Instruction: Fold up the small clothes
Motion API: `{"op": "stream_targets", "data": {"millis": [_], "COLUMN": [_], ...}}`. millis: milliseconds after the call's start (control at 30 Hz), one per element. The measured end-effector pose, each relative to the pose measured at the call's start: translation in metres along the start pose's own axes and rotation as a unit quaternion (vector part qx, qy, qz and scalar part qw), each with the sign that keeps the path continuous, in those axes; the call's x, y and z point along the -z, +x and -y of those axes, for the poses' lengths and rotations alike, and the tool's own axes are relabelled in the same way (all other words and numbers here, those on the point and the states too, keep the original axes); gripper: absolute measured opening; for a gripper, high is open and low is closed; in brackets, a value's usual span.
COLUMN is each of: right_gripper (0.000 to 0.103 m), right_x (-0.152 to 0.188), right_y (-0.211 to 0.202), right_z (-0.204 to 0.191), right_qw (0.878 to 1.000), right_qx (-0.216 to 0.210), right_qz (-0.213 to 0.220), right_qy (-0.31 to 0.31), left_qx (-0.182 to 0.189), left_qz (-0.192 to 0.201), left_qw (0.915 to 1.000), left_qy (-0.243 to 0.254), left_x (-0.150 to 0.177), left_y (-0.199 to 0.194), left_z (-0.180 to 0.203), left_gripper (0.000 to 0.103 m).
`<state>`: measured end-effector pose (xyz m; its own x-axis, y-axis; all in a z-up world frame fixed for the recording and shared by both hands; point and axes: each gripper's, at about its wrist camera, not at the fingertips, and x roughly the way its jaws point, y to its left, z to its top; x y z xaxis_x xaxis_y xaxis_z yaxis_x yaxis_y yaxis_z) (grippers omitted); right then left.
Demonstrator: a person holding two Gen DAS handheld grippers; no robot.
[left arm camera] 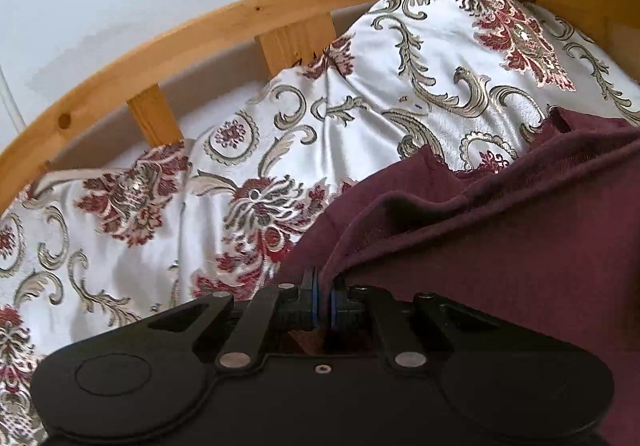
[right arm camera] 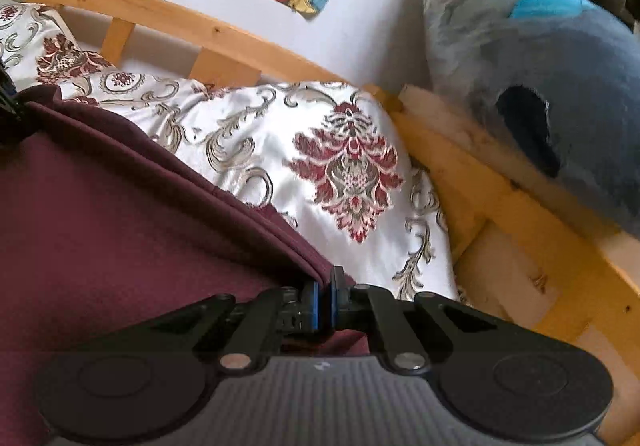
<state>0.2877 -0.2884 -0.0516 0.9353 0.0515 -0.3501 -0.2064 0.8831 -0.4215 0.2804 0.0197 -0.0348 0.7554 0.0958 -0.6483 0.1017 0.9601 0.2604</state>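
Right, both grippers clamped on the maroon cloth (left arm camera: pixel 500 238): left gripper (left arm camera: pixel 323 286) pinches a folded edge, cloth running right of its fingers; right gripper (right arm camera: pixel 325 286) pinches the hem, cloth running left. Beyond the fingers lies the patterned bedspread (right arm camera: pixel 320 134), then the wooden bed rail (left arm camera: pixel 192 30).

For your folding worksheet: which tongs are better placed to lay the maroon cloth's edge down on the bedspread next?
Probably neither alone: left tongs and right tongs each pinch the maroon cloth over the bedspread.
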Motion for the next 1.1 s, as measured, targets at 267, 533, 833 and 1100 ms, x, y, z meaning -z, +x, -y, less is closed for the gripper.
{"op": "stream_targets", "data": {"millis": [267, 533, 833, 1100], "right_gripper": [0.030, 0.077, 0.101, 0.103], "right_x": [0.008, 0.019, 0.031, 0.044], "right_y": [0.002, -0.019, -0.037, -0.025], "right_z": [0.009, 0.026, 0.013, 0.048], "right_qw": [0.999, 0.997, 0.999, 0.995], "right_qx": [-0.010, -0.018, -0.046, 0.042], "right_qz": [-0.008, 0.000, -0.015, -0.008], "right_qy": [0.039, 0.077, 0.008, 0.092], "left_qx": [0.000, -0.025, -0.058, -0.097], "left_qz": [-0.019, 0.001, -0.044, -0.061], "left_qw": [0.9997, 0.9991, 0.9939, 0.9878], "left_qy": [-0.016, -0.035, -0.083, -0.106], "left_x": [-0.001, -0.009, 0.010, 0.027], "left_y": [0.010, -0.013, -0.012, -0.011], "left_z": [-0.001, -0.001, 0.007, -0.002], "left_gripper": [0.027, 0.084, 0.097, 0.097]}}
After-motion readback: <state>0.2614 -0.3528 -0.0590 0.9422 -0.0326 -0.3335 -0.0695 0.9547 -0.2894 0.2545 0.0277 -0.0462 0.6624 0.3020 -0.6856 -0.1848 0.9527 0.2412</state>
